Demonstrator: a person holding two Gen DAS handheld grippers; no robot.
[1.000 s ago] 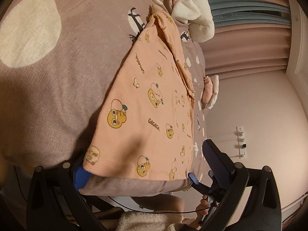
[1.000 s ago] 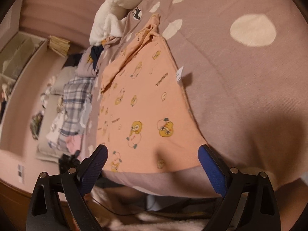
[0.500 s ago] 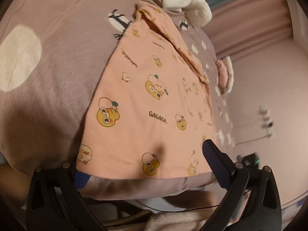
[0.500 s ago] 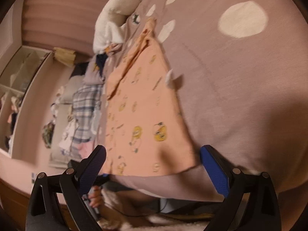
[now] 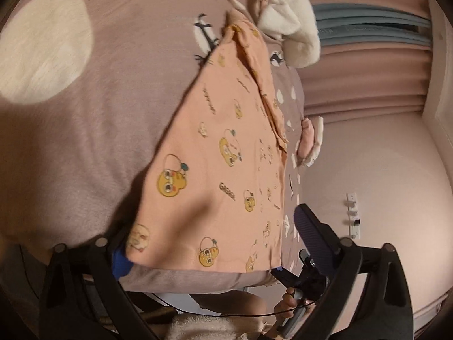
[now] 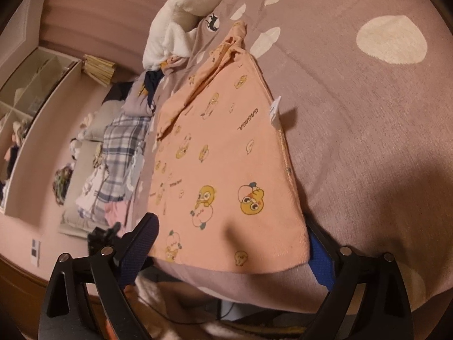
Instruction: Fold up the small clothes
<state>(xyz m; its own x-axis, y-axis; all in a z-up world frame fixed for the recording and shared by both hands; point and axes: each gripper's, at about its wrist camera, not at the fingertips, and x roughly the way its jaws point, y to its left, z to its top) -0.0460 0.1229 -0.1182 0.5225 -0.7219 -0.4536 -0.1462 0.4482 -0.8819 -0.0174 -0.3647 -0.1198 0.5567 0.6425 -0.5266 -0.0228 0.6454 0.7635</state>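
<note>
We have a peach shirt point(image 5: 215, 175) spread flat on the bed point(image 5: 85, 113), its hem lying along the near edge and its neck end running away toward twelve o'clock, where a white plush point(image 5: 286, 19) sits just beyond it. Our left gripper point(image 5: 209, 243) is spread wide across the hem: one blue pad is tucked under the corner at about seven o'clock, the other stands clear of the cloth at four o'clock. Our right gripper point(image 6: 232, 243) is likewise spread, its pad at five o'clock slipped beneath the opposite hem corner point(image 6: 300, 252), the other pad free at seven o'clock. Neither pinches anything yet. A white tag point(image 6: 274, 110) sticks out of the side seam at two o'clock in the right view. We judge the step in hand to be taking hold of the two bottom corners, ahead of the first fold. Next we would need to press each pair of fingers together on its corner, taking only the shirt and not the bedding underneath, then lift both evenly and carry the hem toward the neck so the edges line up.
</note>
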